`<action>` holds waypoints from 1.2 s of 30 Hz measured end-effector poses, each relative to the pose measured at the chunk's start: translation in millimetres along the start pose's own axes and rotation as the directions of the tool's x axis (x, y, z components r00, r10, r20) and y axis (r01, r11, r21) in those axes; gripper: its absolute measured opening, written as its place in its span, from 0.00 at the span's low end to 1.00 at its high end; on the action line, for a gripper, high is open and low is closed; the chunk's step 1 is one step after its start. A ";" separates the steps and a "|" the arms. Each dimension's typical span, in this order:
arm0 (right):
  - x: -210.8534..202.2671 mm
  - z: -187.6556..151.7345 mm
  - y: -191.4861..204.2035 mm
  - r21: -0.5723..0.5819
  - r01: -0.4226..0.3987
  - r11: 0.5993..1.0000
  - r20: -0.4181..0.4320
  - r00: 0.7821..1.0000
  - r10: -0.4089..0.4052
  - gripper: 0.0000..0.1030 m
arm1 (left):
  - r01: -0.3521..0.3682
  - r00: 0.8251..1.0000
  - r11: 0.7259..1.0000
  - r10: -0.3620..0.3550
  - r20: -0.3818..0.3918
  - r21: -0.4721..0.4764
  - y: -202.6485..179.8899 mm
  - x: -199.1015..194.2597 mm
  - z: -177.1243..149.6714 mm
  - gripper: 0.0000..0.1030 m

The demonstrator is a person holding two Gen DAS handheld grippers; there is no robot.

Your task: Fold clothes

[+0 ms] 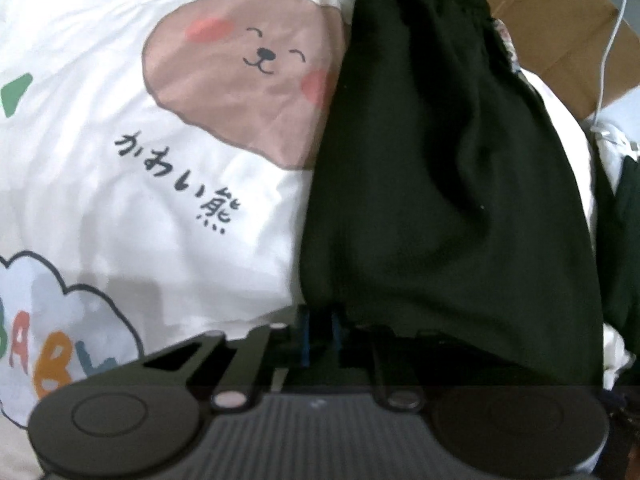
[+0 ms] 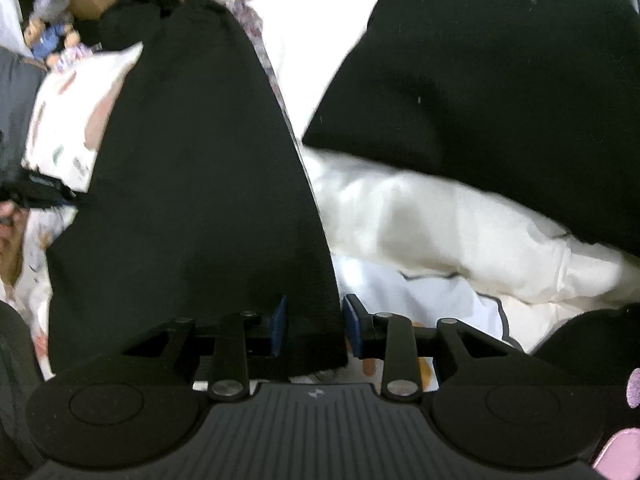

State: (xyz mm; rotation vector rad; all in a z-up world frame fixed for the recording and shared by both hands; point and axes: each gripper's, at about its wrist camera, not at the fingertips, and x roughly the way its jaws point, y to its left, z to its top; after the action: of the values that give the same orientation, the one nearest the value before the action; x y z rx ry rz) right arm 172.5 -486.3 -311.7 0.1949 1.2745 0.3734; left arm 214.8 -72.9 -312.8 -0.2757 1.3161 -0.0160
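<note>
A: Notes, left to right. Left wrist view: lower left of frame, a cloud print on the white bedcover point(image 1: 120, 200) with coloured letters, "BABL" as far as I can read; the rest is cut off. Centre left, a brown bear face point(image 1: 244, 68) with Japanese script below it, "かわい熊" as best I can read it.

B: And the garment?

A: The black trousers point(image 1: 440, 180) lie lengthwise at centre right, elastic waistband at the top of frame, near a cardboard box point(image 1: 560, 20). The left gripper point(image 1: 320, 336) at bottom centre is clenched, blue pads together on the near edge of the cloth.

B: Right wrist view?

A: The same black trousers point(image 2: 192, 200) fill the left and centre. The right gripper point(image 2: 316, 328) at bottom centre has its pads partly apart, straddling the near right corner. Whether they press the cloth I cannot tell. More black fabric point(image 2: 500, 100) lies at upper right, a separate heap or the other leg, unclear.

B: Progress?

A: My judgement: early. The piece looks laid narrow, perhaps leg on leg, and both grippers sit at the near end. Bringing that end up toward the waistband remains to be done.
</note>
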 end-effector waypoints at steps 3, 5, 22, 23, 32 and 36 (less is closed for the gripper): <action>0.8 -3.3 -3.2 0.002 0.006 1.000 -0.021 1.000 -0.006 0.24 | -0.014 1.000 1.000 0.014 0.019 -0.024 5.7 -7.4 -4.1 0.05; -0.3 -3.4 -4.6 0.007 0.006 1.000 -0.024 1.000 -0.005 0.25 | -0.007 1.000 0.999 0.009 0.028 -0.050 10.7 -11.5 -8.1 0.09; -16.3 2.6 -19.9 0.057 -0.028 0.998 0.055 0.998 0.025 0.27 | -0.070 0.979 0.998 0.068 0.193 0.004 -32.0 4.8 67.2 0.41; -16.2 3.5 -20.7 0.073 -0.034 0.997 0.054 0.998 0.030 0.27 | -0.068 0.979 0.998 0.064 0.192 0.017 -35.7 7.2 72.8 0.41; -19.8 27.0 -9.4 0.112 -0.100 0.989 0.095 0.991 0.089 0.27 | -0.102 0.971 0.989 0.076 0.226 0.105 -61.6 31.3 120.2 0.41; -10.6 33.6 -3.7 0.097 -0.066 0.993 0.081 0.995 0.058 0.27 | -0.096 0.979 0.982 0.063 0.196 0.165 -67.6 45.1 132.4 0.17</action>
State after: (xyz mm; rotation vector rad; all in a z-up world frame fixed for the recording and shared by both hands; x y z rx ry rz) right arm 202.6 -491.6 -293.9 0.3314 1.2132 0.3528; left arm 362.7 -120.6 -311.9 -0.0731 1.1267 -0.0353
